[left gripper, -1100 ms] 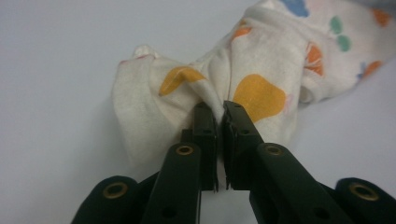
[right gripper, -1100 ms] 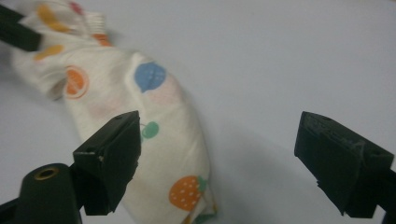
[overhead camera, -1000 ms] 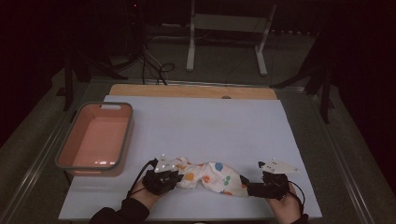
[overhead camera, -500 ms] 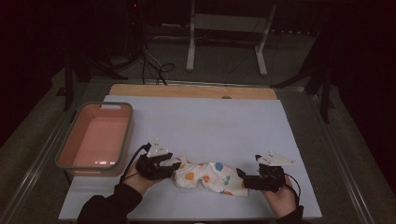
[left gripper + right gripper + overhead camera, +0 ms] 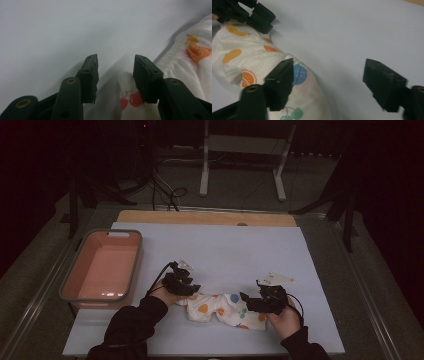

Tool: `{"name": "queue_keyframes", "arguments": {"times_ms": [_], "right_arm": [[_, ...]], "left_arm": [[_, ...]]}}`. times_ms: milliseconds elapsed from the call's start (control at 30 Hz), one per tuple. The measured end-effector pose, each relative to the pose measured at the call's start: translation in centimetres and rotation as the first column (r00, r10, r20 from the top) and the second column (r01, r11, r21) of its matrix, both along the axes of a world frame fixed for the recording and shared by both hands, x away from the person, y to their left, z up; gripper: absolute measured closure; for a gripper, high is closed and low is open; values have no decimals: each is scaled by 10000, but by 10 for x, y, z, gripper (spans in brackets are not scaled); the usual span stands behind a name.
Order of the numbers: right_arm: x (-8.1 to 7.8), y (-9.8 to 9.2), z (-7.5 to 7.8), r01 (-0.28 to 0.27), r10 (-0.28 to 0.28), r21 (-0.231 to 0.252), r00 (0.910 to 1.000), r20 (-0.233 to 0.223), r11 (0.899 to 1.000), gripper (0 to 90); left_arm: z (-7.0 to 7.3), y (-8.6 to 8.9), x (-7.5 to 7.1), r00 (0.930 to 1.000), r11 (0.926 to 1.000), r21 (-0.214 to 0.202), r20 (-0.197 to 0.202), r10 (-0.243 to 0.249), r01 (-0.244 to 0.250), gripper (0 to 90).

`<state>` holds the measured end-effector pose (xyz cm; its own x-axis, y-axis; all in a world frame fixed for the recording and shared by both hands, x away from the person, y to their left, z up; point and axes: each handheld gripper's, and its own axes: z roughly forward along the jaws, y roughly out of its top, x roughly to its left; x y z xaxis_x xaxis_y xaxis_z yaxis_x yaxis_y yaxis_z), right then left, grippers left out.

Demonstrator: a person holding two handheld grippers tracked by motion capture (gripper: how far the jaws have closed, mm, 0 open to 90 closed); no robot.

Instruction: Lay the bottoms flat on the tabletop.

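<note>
Jaws on your left gripper (image 5: 115, 75) stand parted after closing slightly, gripping nothing; the fruit-print cloth (image 5: 190, 75) lies lower right, its corner between them.

My left hand-held gripper (image 5: 192, 289) is a black, blocky body with a pale grey three-cornered plate on top and a black cable looping off its back. My right hand-held gripper (image 5: 248, 300) is built the same, with its own grey plate and a thin black cable curling behind it. Up close, the jaws are matte black bars ending in squared rubbery pads with chipped edges, pinned by brass-ringed screws. I wear dark long sleeves (image 5: 134, 320) down to both wrists.
</note>
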<state>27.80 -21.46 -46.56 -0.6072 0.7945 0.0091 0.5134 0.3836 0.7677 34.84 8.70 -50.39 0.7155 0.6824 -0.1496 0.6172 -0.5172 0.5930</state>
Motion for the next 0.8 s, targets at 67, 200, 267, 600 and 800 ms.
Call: {"name": "queue_keyframes", "arguments": {"times_ms": [67, 200, 267, 600, 800], "right_arm": [[0, 1, -2, -61, 61, 70, 10000, -54, 10000, 323], [4, 3, -6, -64, 63, -54, 9998, -193, 10000, 391], [6, 3, -8, -64, 62, -92, 9998, -193, 9999, 394], [6, 6, -10, -170, 161, -298, 9994, -307, 9994, 461], [9, 9, -11, -133, 133, -8, 9989, -446, 9999, 498]], "left_arm": [[-1, -2, -3, 9996, 9998, 34, -172, -209, 210, 591], [1, -5, -10, 9972, 9979, 124, -410, -628, 633, 594], [2, -5, -13, 9949, 9965, 137, -595, -815, 824, 594], [0, 1, -19, 9910, 9935, 338, -822, -1056, 1087, 664], [8, 4, -21, 9940, 9941, 191, -283, -1058, 1063, 862]]}}
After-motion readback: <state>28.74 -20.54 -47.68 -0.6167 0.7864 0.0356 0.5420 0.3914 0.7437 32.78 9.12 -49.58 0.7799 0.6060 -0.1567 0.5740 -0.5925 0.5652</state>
